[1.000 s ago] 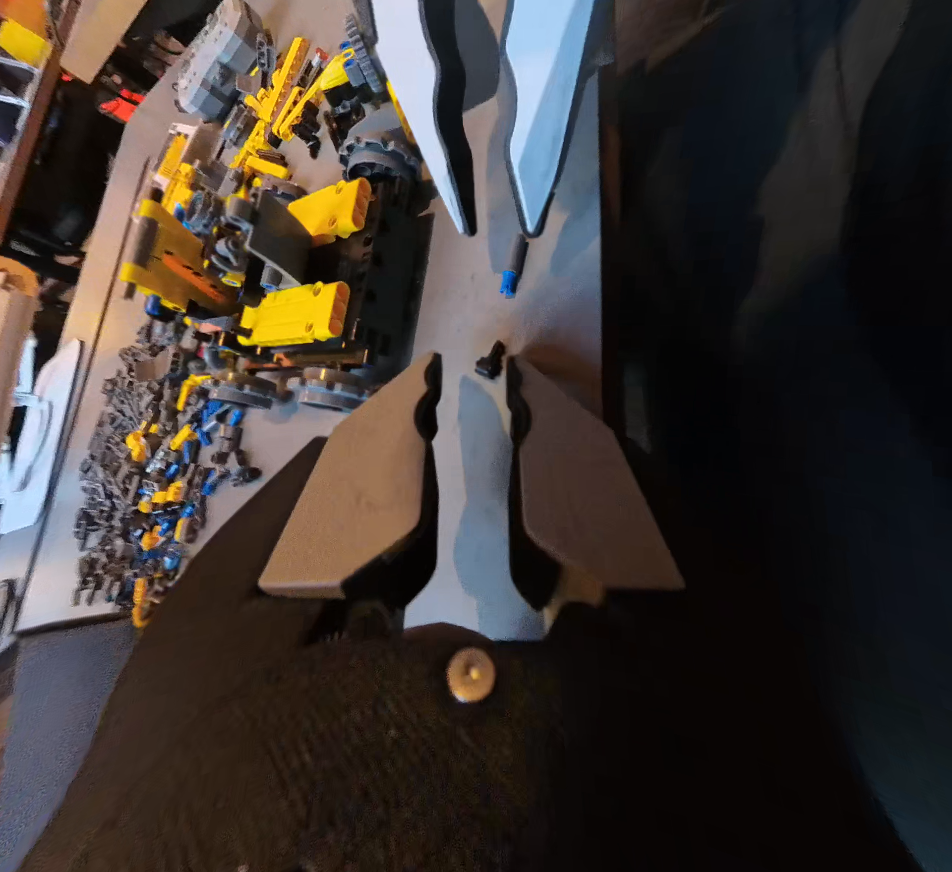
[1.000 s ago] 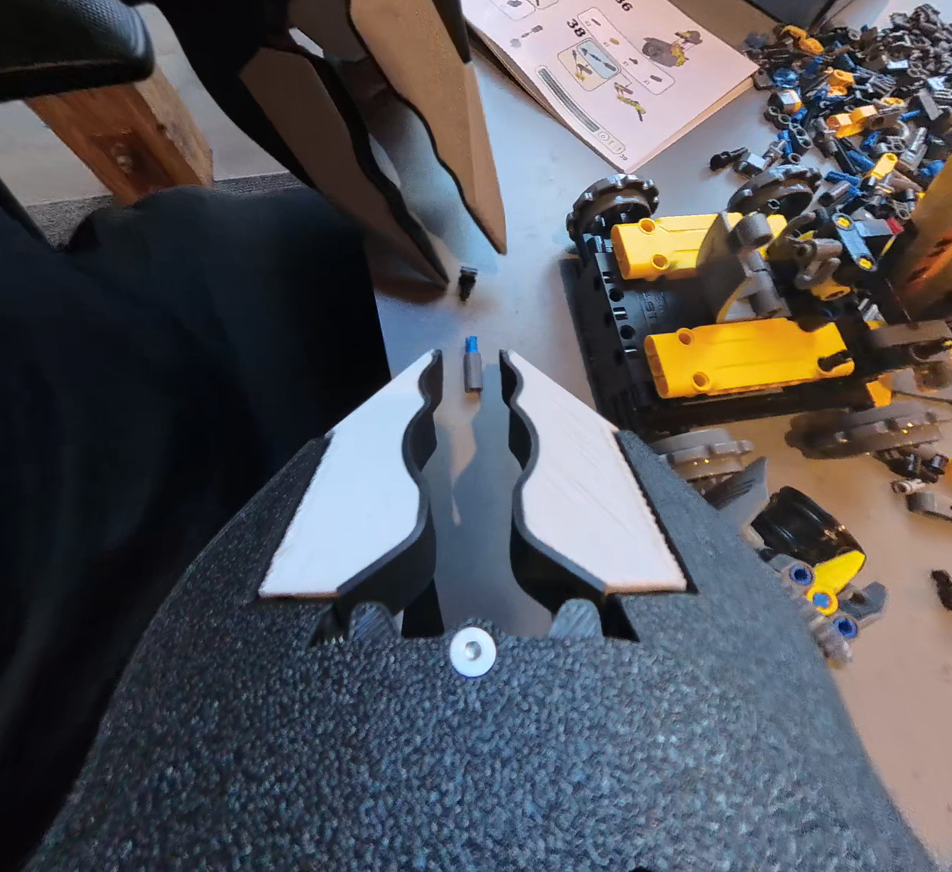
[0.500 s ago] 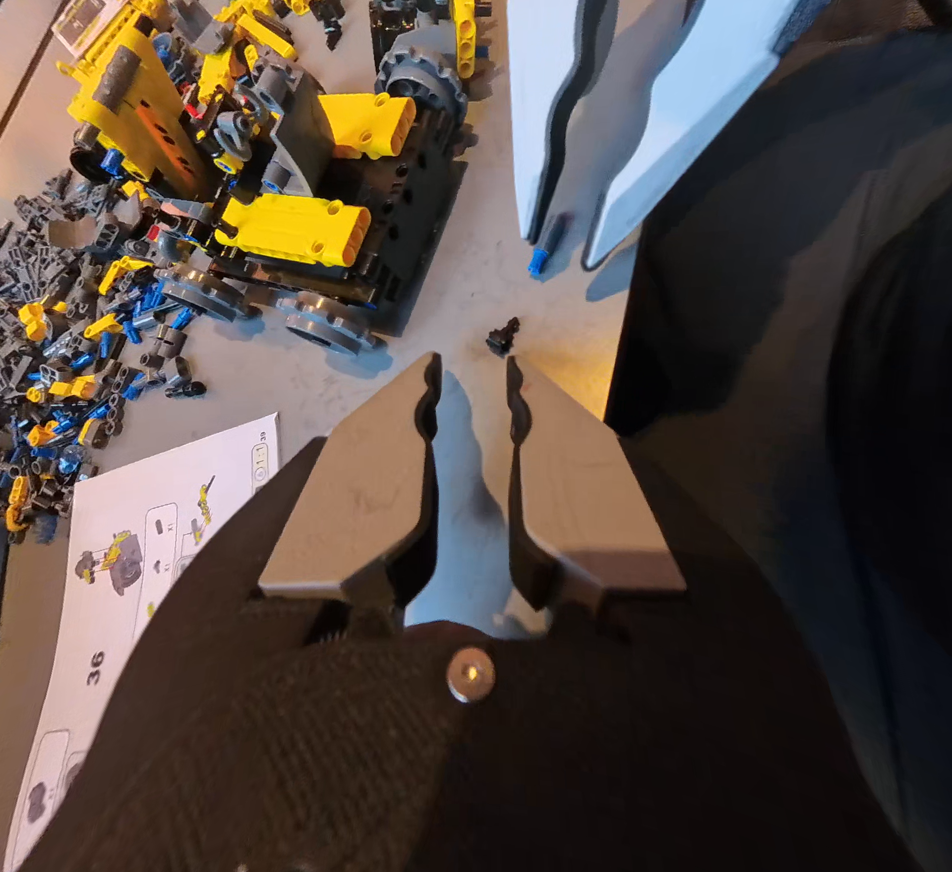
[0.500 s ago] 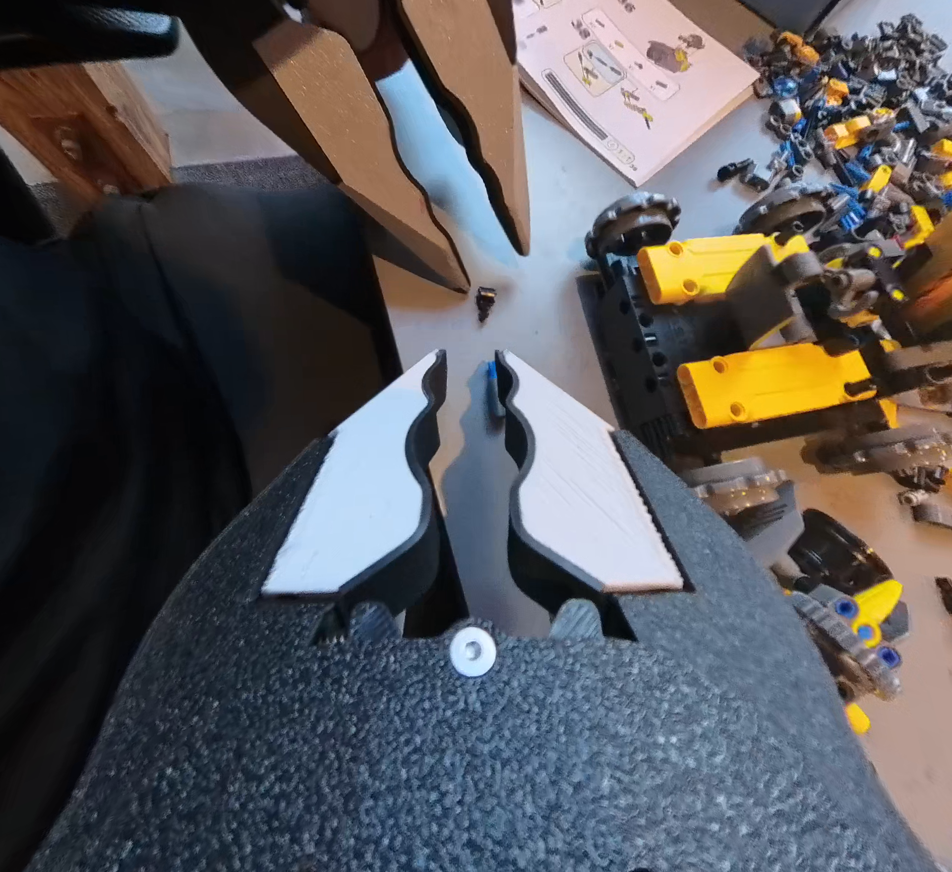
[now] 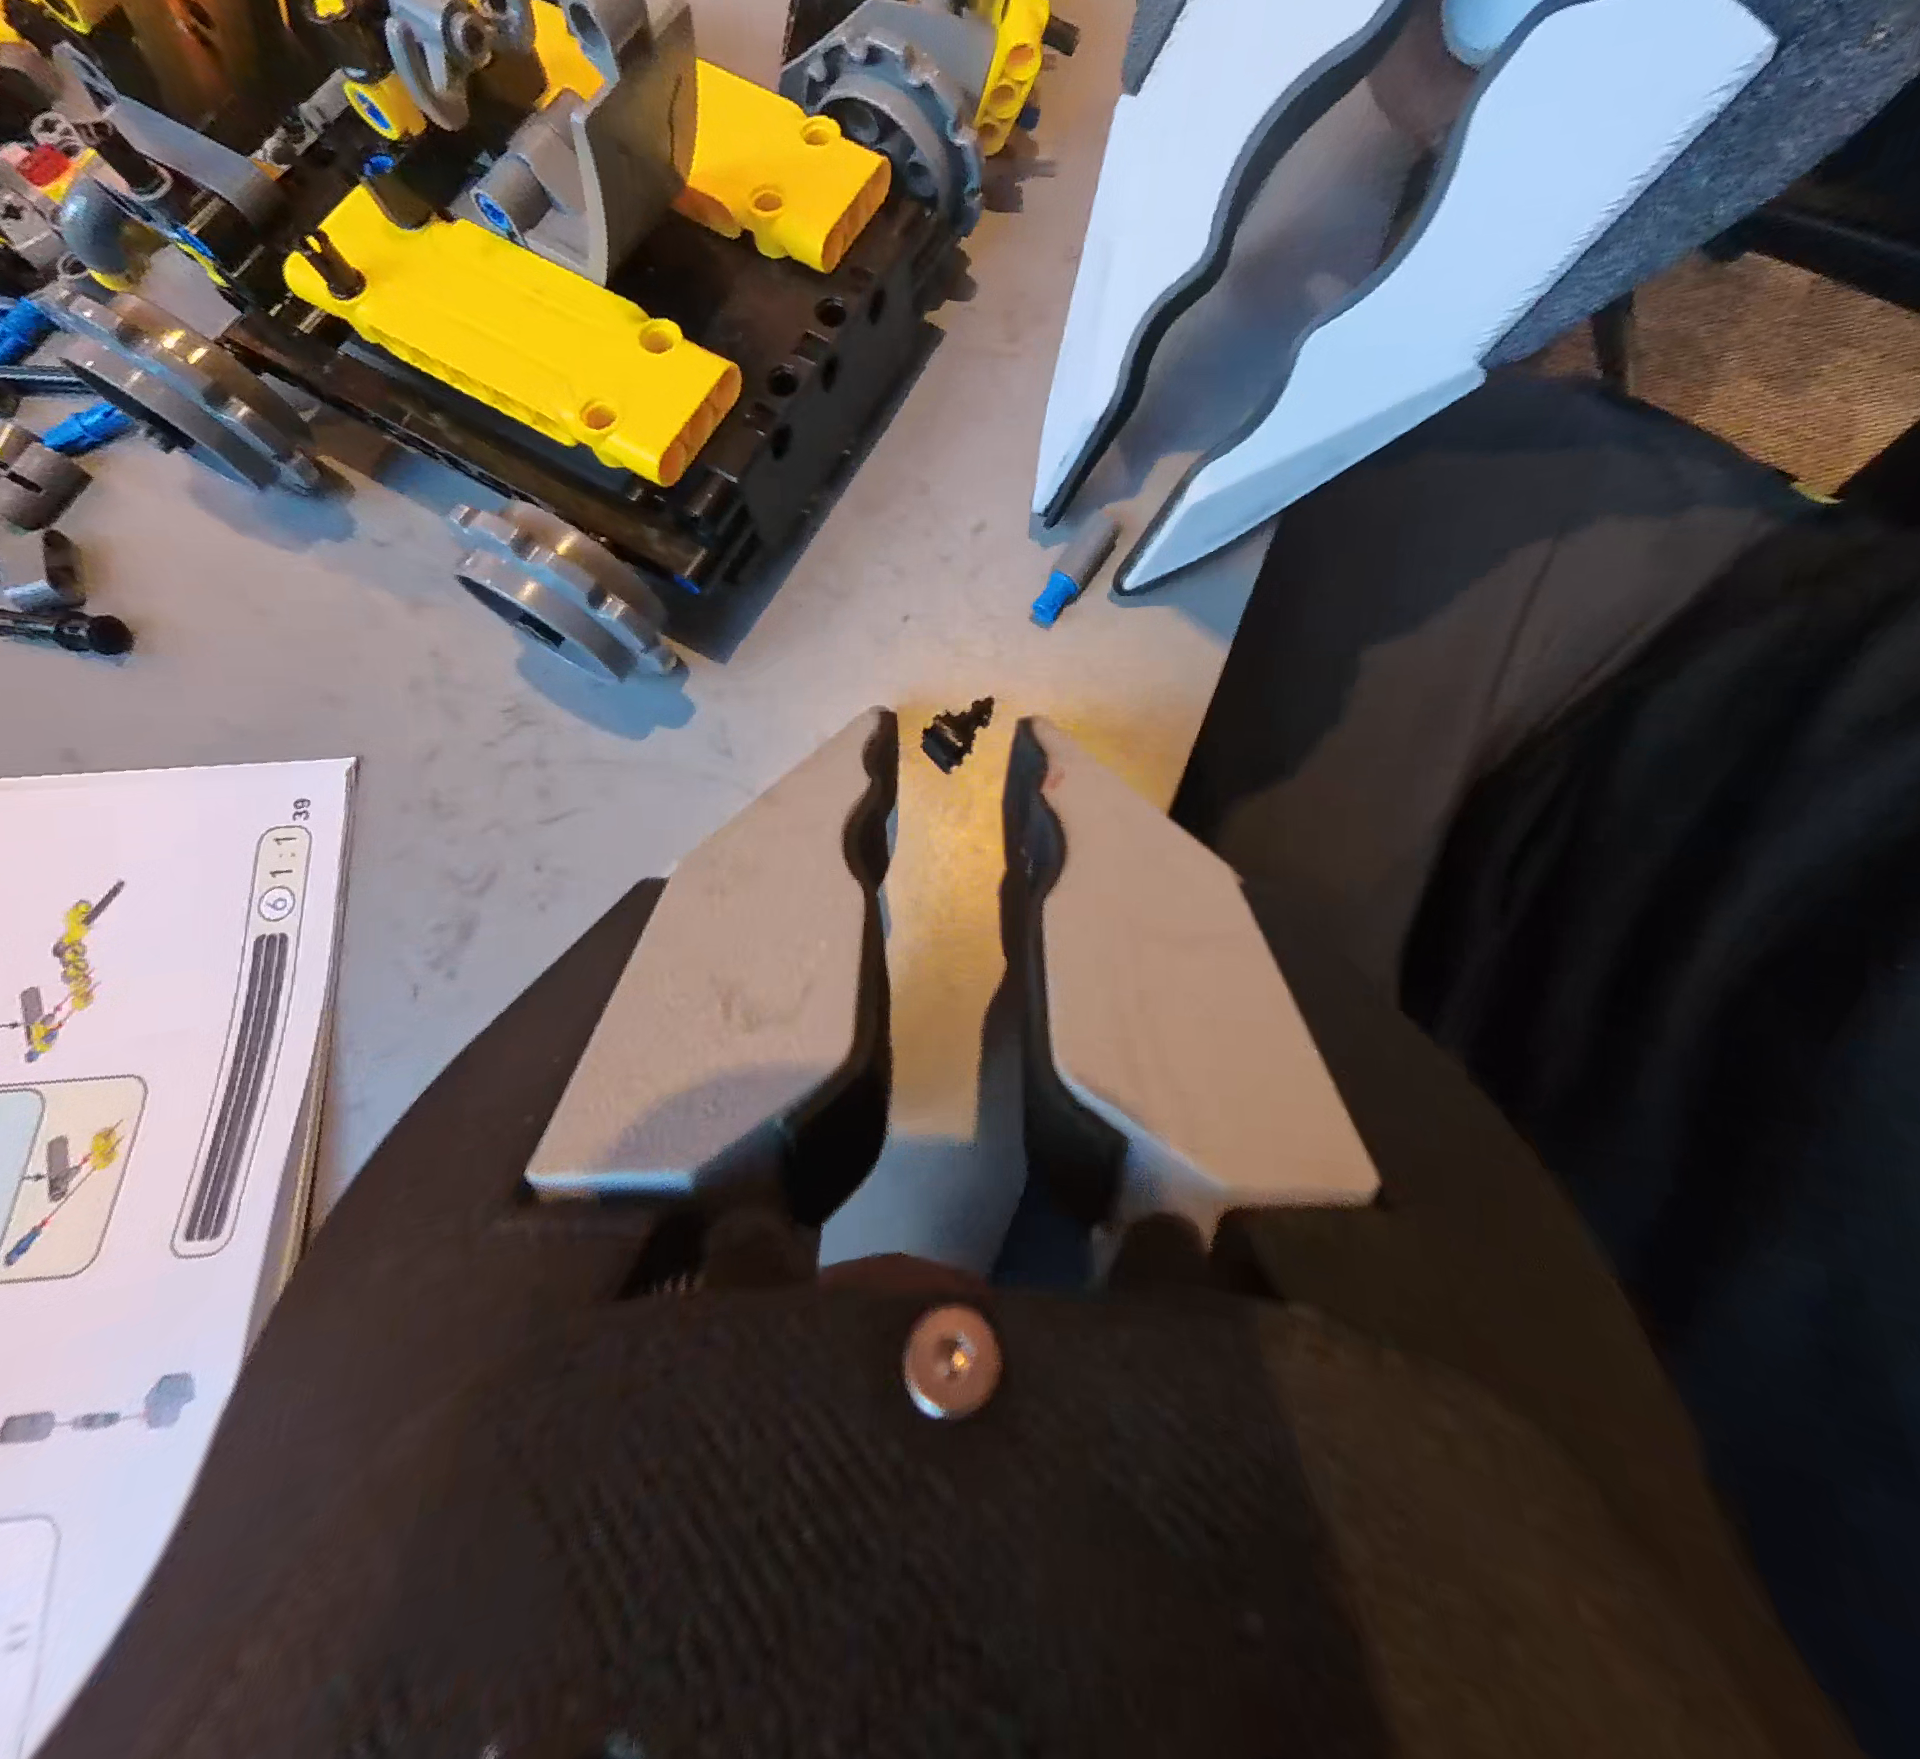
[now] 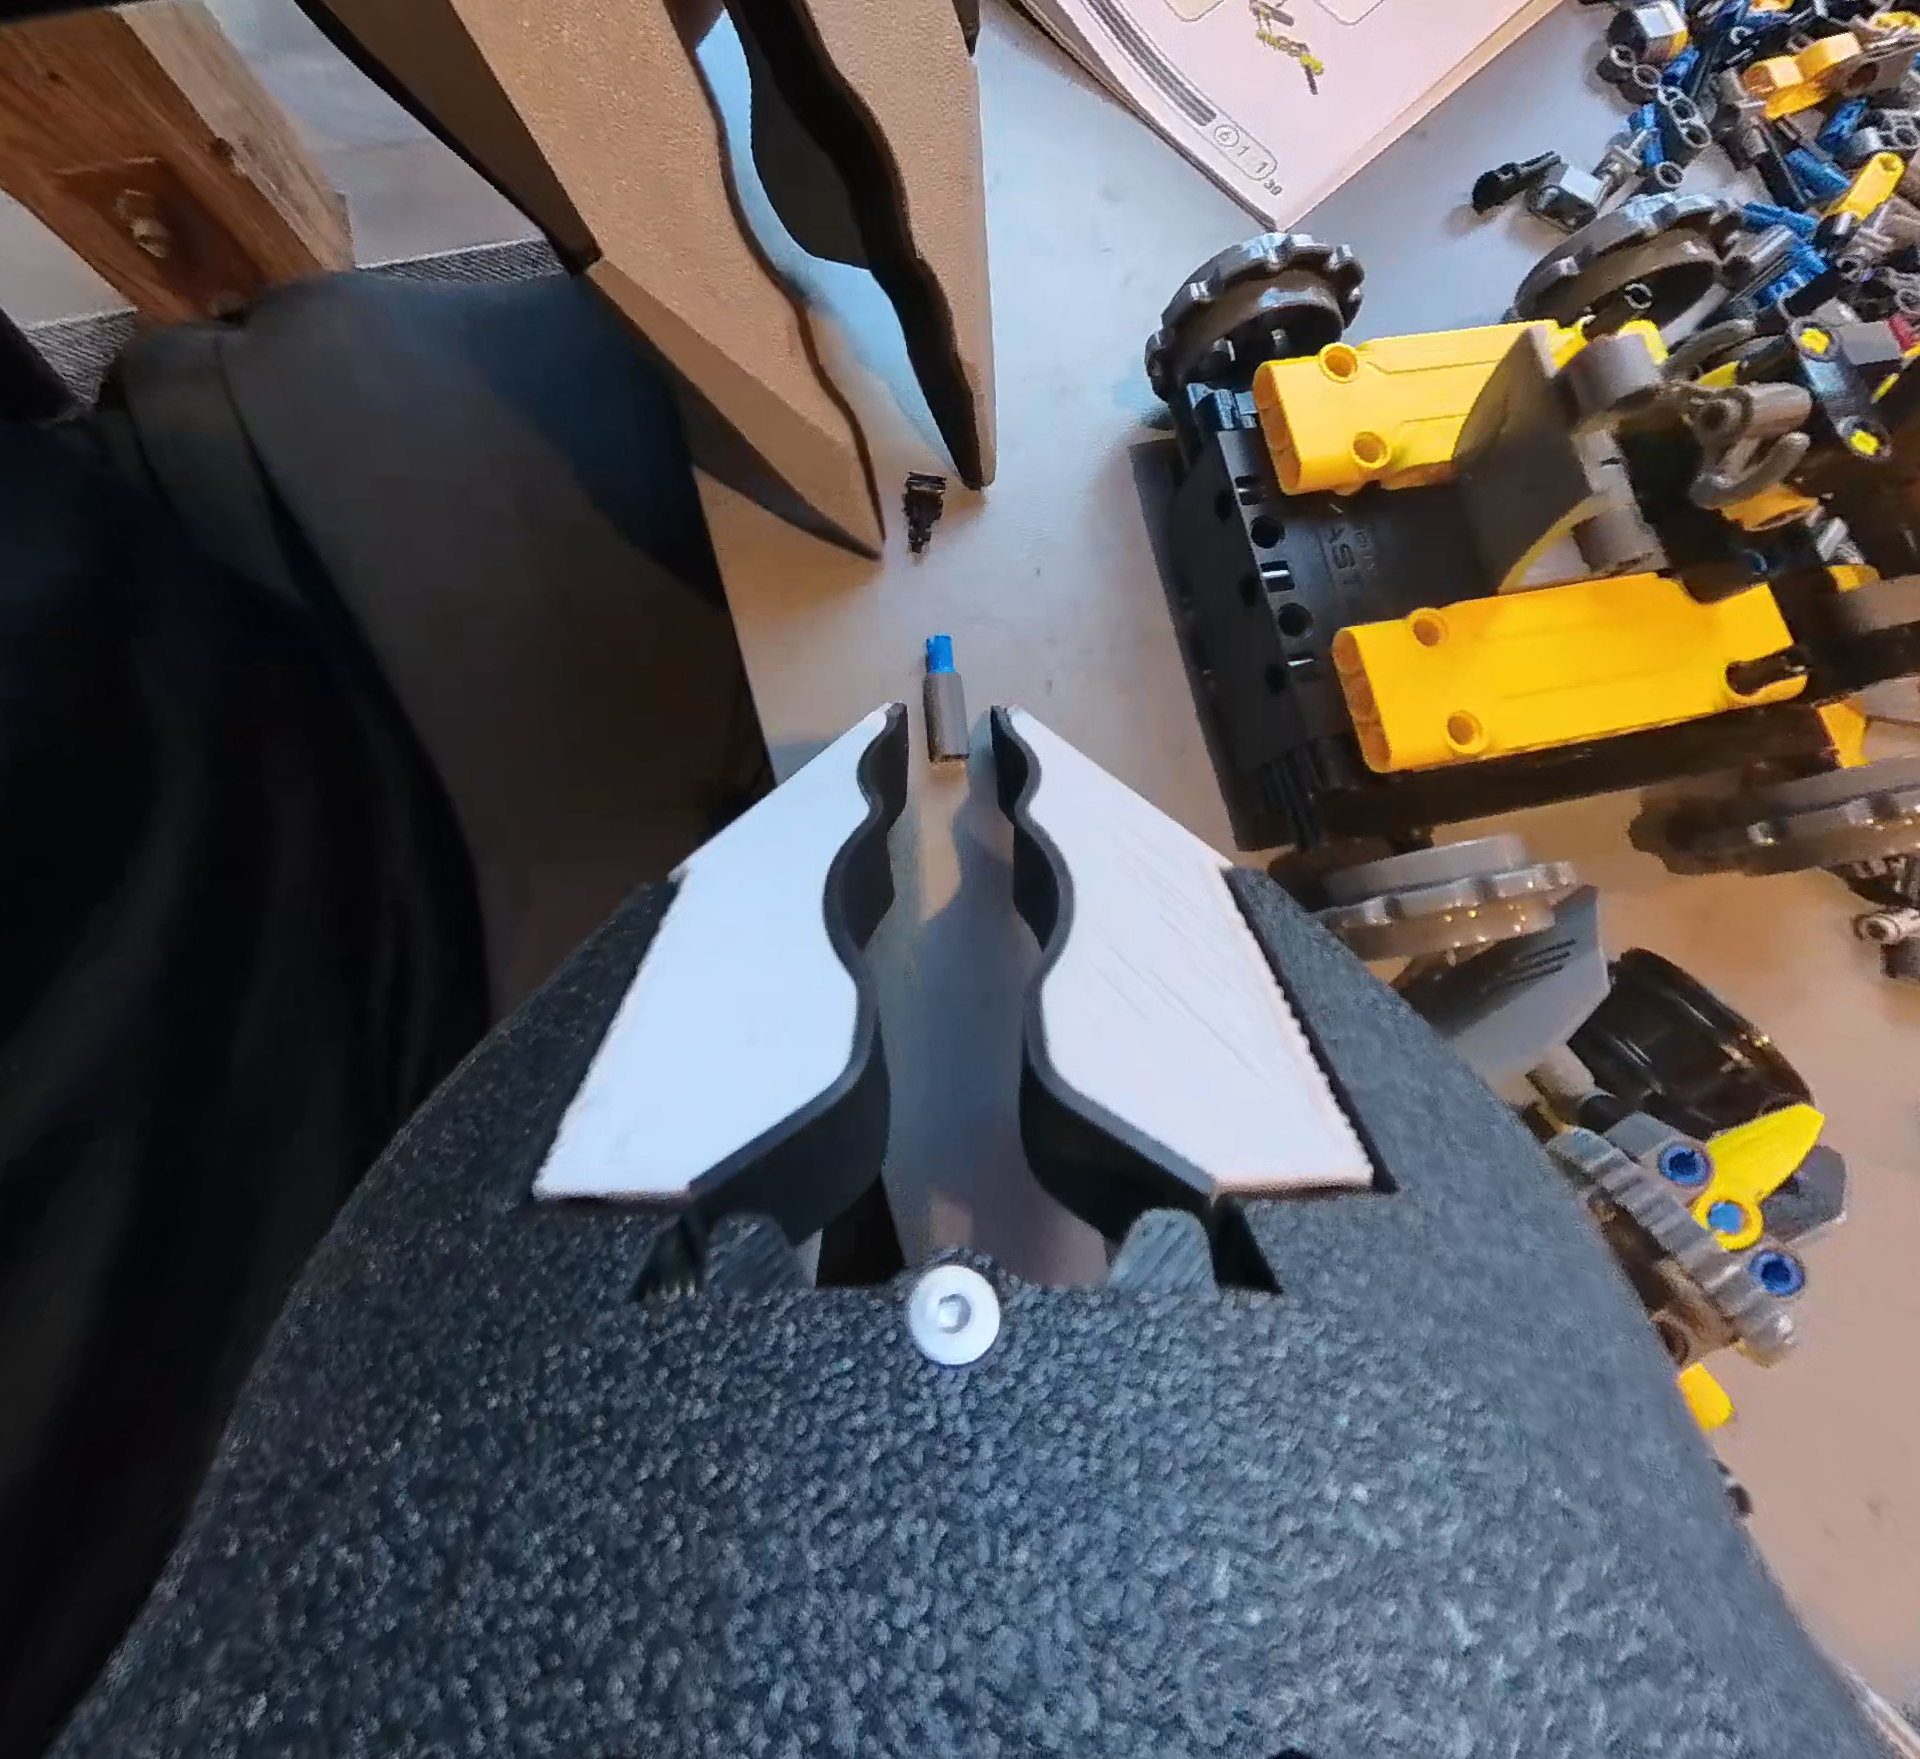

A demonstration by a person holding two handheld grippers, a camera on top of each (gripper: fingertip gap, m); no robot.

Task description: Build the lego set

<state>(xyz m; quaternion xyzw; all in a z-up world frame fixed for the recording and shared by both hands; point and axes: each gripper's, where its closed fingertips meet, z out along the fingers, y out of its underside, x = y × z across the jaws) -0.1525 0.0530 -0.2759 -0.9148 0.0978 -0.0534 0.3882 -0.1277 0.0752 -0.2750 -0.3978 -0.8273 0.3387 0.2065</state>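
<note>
My left gripper [image 5: 953,724] is open, its tan fingertips low over the grey table [image 5: 468,774], one on each side of a small black connector piece [image 5: 957,733]. My right gripper [image 6: 943,715] is open, its white fingertips either side of a short grey pin with a blue end [image 6: 943,707] that lies on the table. Neither piece is clamped. Each gripper shows in the other's view: the right gripper [image 5: 1091,551] over the pin [image 5: 1075,566], the left gripper [image 6: 925,514] around the black piece [image 6: 923,504].
A yellow and black brick-built tracked vehicle [image 5: 582,359] stands close beside both pieces. An open instruction booklet [image 5: 156,1034] lies near it. Loose small parts [image 6: 1766,47] are heaped beyond. A person's dark-clothed lap [image 5: 1558,982] borders the table edge. One gripper's finger ends stand about 4 centimeters off the other's.
My left gripper has swung round and moved forward, so the black piece now sits between its tips. My right gripper has stayed around the pin. Both remain open.
</note>
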